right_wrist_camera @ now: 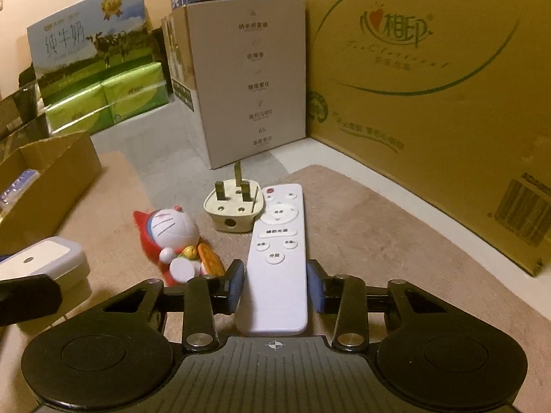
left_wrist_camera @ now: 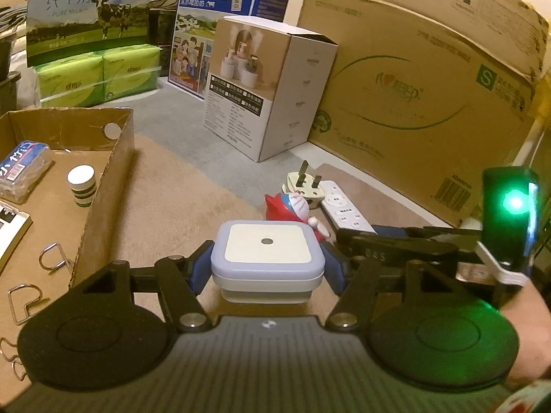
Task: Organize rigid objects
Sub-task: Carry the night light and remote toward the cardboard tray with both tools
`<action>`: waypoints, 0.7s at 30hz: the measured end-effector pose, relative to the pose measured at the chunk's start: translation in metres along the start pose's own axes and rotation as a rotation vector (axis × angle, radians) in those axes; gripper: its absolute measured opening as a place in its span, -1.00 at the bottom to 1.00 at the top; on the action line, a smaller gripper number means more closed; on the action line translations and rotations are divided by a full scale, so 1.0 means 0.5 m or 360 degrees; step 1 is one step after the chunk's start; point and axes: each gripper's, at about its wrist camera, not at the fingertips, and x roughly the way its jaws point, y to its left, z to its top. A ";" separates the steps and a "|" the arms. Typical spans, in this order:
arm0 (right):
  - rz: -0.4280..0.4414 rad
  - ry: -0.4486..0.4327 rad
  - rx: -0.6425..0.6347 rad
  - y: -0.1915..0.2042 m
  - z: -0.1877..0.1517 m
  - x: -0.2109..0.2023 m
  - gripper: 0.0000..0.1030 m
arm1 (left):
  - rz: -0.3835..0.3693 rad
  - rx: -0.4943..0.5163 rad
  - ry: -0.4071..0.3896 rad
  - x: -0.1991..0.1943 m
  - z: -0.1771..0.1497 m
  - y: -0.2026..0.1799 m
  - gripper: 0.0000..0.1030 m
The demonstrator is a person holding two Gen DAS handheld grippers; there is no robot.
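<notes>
In the left wrist view, bare mat (left_wrist_camera: pixel 179 186) lies open in the centre, between the tray (left_wrist_camera: pixel 103 186) at left and the big boxes (left_wrist_camera: pixel 413 96) at upper right. The left gripper (left_wrist_camera: pixel 268 268) clamps the night light (left_wrist_camera: pixel 268 258), both pads on its sides. In the right wrist view, the right gripper (right_wrist_camera: pixel 276 284) has its pads against the sides of the remote (right_wrist_camera: pixel 278 258), near its lower end; the remote's near end is cut off by the gripper body. Beside it lie the plug (right_wrist_camera: pixel 234 211), touching the remote, and the toy (right_wrist_camera: pixel 172 241) at centre left. Inside the tray, the left part is cut off.
</notes>
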 end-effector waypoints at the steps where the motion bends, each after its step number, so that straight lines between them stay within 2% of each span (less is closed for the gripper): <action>1: 0.0003 0.0009 0.0007 0.000 -0.008 -0.013 -0.23 | -0.0002 0.0008 0.0005 -0.004 -0.004 -0.002 0.20; 11: -0.0058 0.0053 0.0098 0.034 -0.141 -0.153 -0.24 | -0.0003 0.0068 0.0060 -0.060 -0.067 -0.013 0.20; 15: -0.0085 0.0068 0.0073 0.043 -0.151 -0.153 -0.22 | 0.0029 0.0105 0.0077 -0.069 -0.087 -0.014 0.20; 21: -0.0119 0.0027 -0.0015 0.052 -0.133 -0.119 -0.20 | 0.0040 0.0137 0.0066 -0.070 -0.091 -0.014 0.20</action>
